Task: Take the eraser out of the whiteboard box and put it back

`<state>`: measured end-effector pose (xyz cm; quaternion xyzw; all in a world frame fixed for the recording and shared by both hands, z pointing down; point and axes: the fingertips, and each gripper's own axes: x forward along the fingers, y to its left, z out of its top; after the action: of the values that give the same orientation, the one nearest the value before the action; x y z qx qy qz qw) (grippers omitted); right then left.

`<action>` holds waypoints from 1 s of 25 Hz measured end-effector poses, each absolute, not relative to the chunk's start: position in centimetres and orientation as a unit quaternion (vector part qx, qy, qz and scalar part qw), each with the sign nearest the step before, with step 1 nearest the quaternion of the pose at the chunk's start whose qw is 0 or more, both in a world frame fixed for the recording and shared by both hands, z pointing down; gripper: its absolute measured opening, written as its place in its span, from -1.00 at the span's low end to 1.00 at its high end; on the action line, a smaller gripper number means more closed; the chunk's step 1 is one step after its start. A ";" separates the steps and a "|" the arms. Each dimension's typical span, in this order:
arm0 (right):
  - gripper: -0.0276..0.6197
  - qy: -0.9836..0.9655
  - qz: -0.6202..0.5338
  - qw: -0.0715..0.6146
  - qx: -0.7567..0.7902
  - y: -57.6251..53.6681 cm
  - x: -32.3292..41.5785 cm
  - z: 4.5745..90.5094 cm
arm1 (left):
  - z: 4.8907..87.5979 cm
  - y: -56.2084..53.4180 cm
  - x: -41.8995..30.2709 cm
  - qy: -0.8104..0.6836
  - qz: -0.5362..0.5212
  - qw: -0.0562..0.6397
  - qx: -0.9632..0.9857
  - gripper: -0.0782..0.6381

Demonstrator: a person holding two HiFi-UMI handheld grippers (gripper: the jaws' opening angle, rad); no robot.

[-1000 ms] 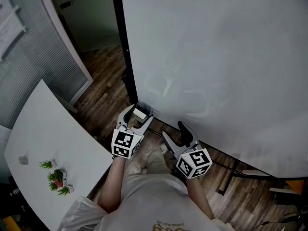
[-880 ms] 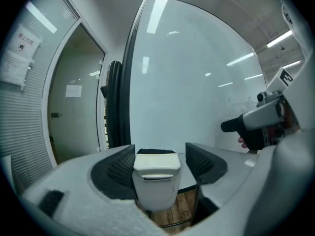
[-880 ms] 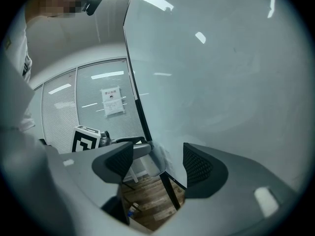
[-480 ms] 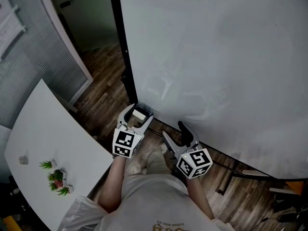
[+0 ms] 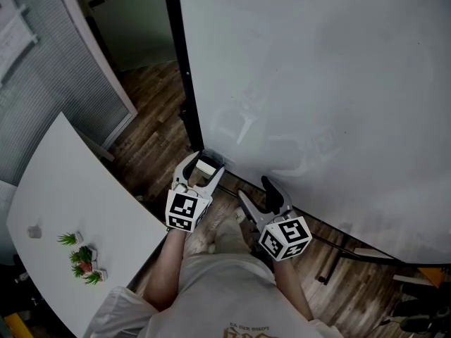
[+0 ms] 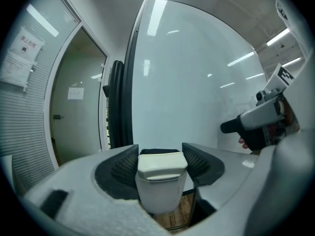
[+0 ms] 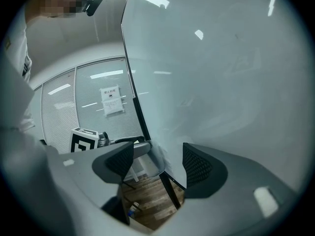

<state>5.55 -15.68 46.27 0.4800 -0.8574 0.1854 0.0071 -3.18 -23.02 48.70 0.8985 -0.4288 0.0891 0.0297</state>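
Eraser [image 5: 205, 166] sits upright in the small box [image 5: 217, 158] fixed at the lower left corner of the whiteboard [image 5: 317, 83], its pale cap facing the left gripper view and a strip of dark felt showing behind it. The left gripper [image 5: 203, 169] reaches in from the eraser's 7 o'clock. Its jaws are closing with the eraser between them, and in the left gripper view the ribbed pads [image 6: 124, 167] appear to meet the eraser's two sides. At the eraser's 4 o'clock in the head view, a little apart, the right gripper [image 5: 255, 191] hangs level just in front of the board's bottom edge. Its jaws stand apart with nothing between them, only floor and the board's edge showing through the gap. A black post [image 5: 184, 83] runs up the board's left edge toward 12 o'clock. Wooden floor [image 5: 151, 118] lies below. At 8 o'clock stands a white table [image 5: 63, 189], which carries a few small green plants [image 5: 83, 259].
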 end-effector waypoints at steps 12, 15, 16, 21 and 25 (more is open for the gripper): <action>0.04 -0.858 0.189 0.005 0.477 -16.1 5.6 46.3 | 48.7 -23.3 -3.4 -0.439 0.087 0.029 0.894 -0.04; 0.04 -0.858 0.189 0.003 0.477 -16.2 5.7 46.2 | 48.6 -23.3 -3.4 -0.440 0.087 0.030 0.893 -0.04; 0.04 -0.858 0.189 0.003 0.477 -16.2 5.7 46.2 | 48.5 -23.3 -3.4 -0.440 0.086 0.029 0.894 -0.04; 0.03 -0.857 0.188 0.001 0.480 -16.2 6.1 46.4 | 49.0 -23.3 -3.5 -0.440 0.092 0.031 0.893 -0.04; 0.02 -0.858 0.187 0.000 0.478 -16.1 6.1 46.1 | 48.7 -23.3 -3.5 -0.440 0.092 0.029 0.893 -0.04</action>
<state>6.14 -16.10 46.12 0.4781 -0.8582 0.1867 0.0001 -3.47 -23.31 48.68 0.8930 -0.4397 0.0917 0.0294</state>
